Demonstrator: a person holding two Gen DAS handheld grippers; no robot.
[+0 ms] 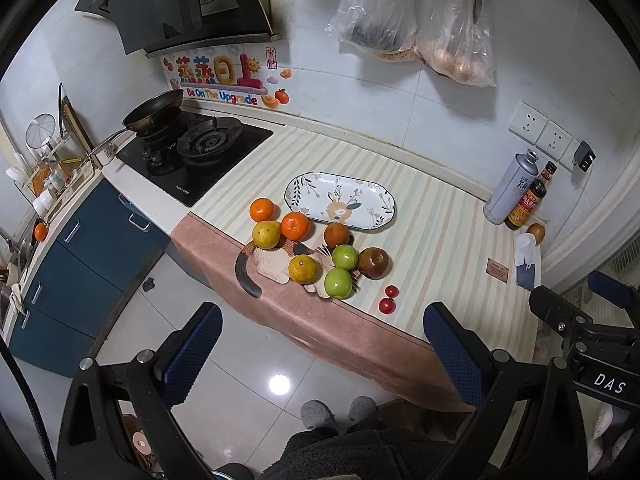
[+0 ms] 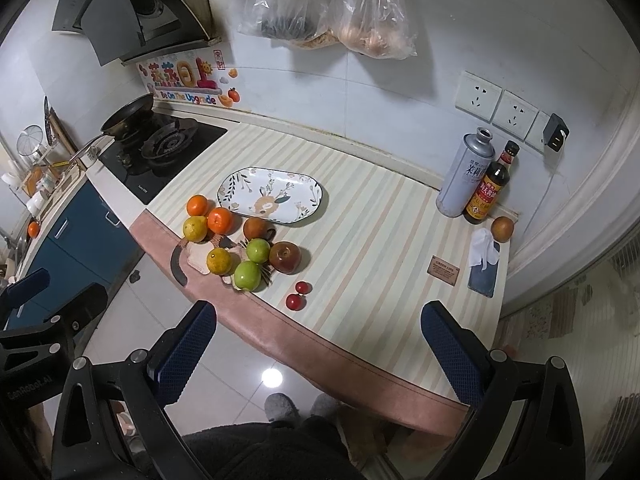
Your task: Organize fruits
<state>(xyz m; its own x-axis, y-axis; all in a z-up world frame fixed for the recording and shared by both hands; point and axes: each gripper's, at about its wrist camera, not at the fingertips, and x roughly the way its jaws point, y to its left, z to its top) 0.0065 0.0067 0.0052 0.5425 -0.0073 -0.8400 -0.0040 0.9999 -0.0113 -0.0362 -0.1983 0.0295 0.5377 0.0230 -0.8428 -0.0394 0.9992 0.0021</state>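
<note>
Hovering off the counter edge, the left gripper (image 1: 322, 354) and the right gripper (image 2: 318, 350) are both held with fingers spread wide — nothing is gripped. Ahead of both claws, the fruit is clustered on the striped cloth (image 2: 380, 216): oranges (image 1: 295, 226), two green apples (image 1: 338, 283), a red apple (image 1: 373, 263), and two small red fruits (image 2: 294, 301) nearest the claws. Beyond the cluster, a patterned oval plate (image 1: 376, 200) is seen — bare.

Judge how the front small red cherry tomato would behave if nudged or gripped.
The front small red cherry tomato looks round and glossy, so it would probably roll and may slip. It sits near the striped cloth-covered counter's front edge, so it could drop off.
</note>
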